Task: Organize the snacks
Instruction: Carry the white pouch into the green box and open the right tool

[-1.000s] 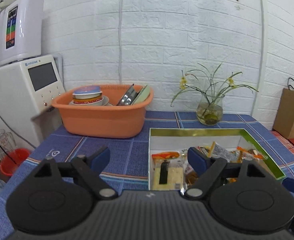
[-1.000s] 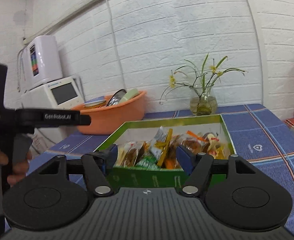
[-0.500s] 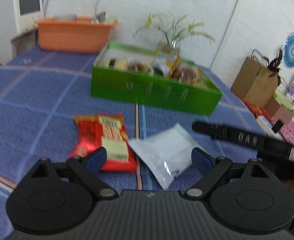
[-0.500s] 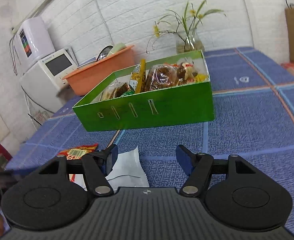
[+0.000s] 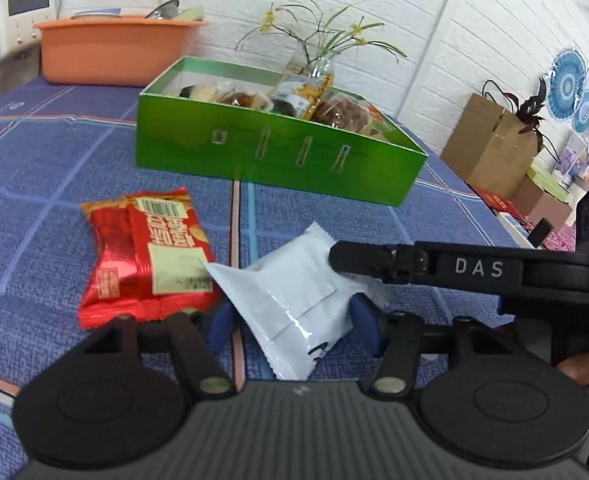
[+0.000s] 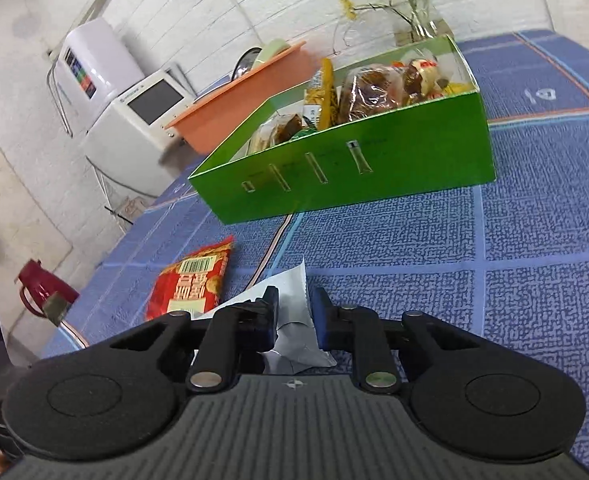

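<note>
The white packet [image 5: 294,300] lies low centre on the counter [image 5: 54,168], long axis running toward the upper right. The right claw [image 6: 294,316] is clamped on its far end. The left claw [image 5: 290,320] is closing around its near end, pads not clearly pressing, with the green box [image 5: 278,156] beyond

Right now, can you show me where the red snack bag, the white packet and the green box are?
red snack bag [image 5: 142,256]: left wrist view, middle of the wrapper.
white packet [image 5: 290,296]: left wrist view, its flat top.
green box [image 6: 394,160]: right wrist view, front wall.

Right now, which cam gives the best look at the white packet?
Left wrist: nearly the whole white packet shows, lying between the closing left gripper jaws. Right wrist shows only a crumpled corner pinched in the right gripper.
</note>
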`<state>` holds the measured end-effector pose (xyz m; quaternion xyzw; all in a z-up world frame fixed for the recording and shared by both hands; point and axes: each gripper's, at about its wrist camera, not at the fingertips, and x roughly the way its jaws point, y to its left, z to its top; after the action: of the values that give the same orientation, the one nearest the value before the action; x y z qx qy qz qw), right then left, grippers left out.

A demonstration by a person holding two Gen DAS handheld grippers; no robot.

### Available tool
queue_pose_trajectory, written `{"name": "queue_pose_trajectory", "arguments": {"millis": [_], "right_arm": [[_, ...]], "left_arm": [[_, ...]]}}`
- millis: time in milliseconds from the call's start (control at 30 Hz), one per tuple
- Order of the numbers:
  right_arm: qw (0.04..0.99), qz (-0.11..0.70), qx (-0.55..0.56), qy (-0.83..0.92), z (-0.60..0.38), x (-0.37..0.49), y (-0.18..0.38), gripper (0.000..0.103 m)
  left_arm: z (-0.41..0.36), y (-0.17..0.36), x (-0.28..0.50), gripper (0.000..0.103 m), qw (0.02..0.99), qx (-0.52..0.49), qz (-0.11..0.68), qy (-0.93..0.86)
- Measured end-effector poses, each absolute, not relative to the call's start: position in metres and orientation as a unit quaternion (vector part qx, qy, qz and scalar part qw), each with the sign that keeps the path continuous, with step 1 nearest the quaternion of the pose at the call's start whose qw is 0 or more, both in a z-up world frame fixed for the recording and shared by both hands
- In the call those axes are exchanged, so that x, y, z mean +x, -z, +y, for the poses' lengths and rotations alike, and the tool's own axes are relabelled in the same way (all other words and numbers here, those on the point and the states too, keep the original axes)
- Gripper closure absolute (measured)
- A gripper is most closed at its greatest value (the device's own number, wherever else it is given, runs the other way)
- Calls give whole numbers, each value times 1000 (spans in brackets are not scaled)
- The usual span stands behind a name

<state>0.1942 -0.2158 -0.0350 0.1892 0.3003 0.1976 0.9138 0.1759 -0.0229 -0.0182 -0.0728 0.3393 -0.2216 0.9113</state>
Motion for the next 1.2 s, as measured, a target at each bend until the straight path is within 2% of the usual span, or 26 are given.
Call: {"name": "queue_pose_trajectory", "arguments": {"millis": [33,67,133,167,200,367,633,900,1133,1200], "right_arm": [[912,302,195,-196,-217,195,37,52],[907,311,203,-197,-220,197,40,28],[900,305,222,-220,-224,200,43,16],[899,305,220,-223,-224,200,43,23],[897,313,217,-225,-222,200,43,45],[913,289,182,-223,-210,182,29,58],[948,174,149,-221,-204,149,-28,59],[955,129,161,-212,-204,203,-65,59],[955,127,182,-195,-203,271,-48,59],[955,131,193,-181,-203,289,-39,53]], "left_arm": [[-23,19,176,44,912,-70,337,225],[-22,19,176,45,911,-72,337,225],[-21,19,177,45,911,-76,337,226],[-21,19,177,45,912,-74,335,226],[-22,20,177,46,912,-72,333,227],[-22,11,169,55,914,-66,324,235],[-13,-48,149,57,935,-53,234,260],[-18,-92,205,56,945,-19,197,259],[-25,-82,281,56,948,-11,212,236],[-28,-71,300,52,949,-6,216,228]]}}
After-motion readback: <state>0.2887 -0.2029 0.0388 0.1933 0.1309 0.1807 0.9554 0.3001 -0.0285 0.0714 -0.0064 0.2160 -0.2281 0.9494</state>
